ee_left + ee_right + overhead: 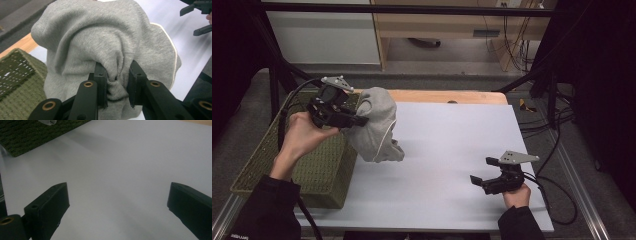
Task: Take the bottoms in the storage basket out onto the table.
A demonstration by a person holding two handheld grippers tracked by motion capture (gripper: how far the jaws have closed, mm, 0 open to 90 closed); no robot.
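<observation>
Your left gripper pinches a bunch of the one grey garment, held up over the table's left edge, beside the one green basket. The garment hangs long-ways down, its low end touching the white table. Your right gripper is wide open, holding nothing, with lots of bare table around it.

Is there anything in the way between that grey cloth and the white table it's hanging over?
Nothing visible. The left hand-held gripper is shut on a bunch of the grey cloth, which hangs beside the green basket. The white table below and beyond it lies bare up to the open right hand-held gripper.
</observation>
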